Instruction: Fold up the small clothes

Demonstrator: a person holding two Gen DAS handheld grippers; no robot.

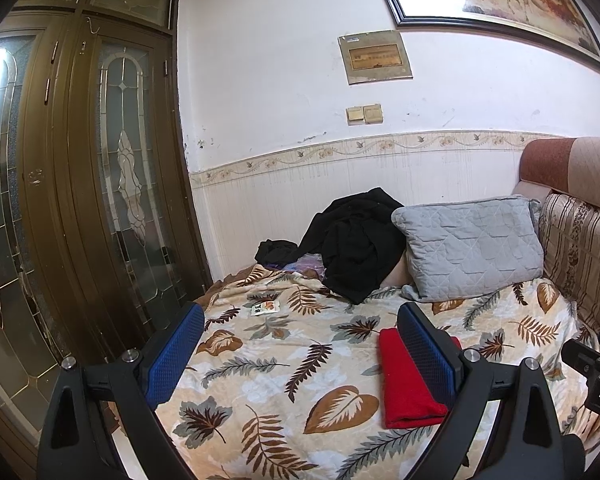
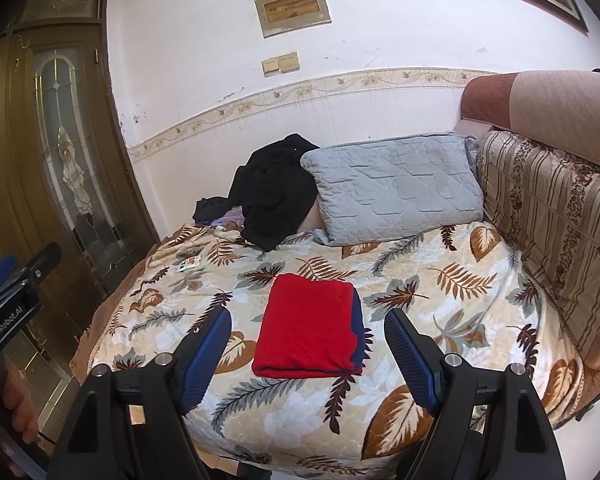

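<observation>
The folded red cloth (image 2: 310,326) lies flat on the leaf-print blanket (image 2: 440,280), a neat rectangle with a dark blue layer showing along its right edge. In the right wrist view it sits at centre frame, just beyond the fingertips; in the left wrist view it lies at 4 o'clock from centre, partly hidden behind the right-hand finger of that gripper.

The right gripper (image 2: 308,320) has its jaws spread wide. Both blue pads are clear of the cloth, one on each side, and nothing is gripped. The left gripper (image 1: 300,320) also has its jaws spread wide over bare blanket, with nothing between the pads. In the right wrist view, the left gripper body appears at 9 o'clock, with the person's hand (image 2: 16,404) wrapped around its handle at 8 o'clock.

At 12 o'clock from the cloth, a grey quilted pillow (image 2: 392,192) leans at the far side of the blanket. A heap of black clothing (image 2: 276,192) lies against the pillow's left side at 11 o'clock. A small printed packet (image 2: 188,265) rests on the blanket at 10 o'clock. A striped cushion (image 2: 552,232) stands at 2 o'clock. A brown door (image 2: 48,160) with patterned glass fills the 9 o'clock side.
</observation>
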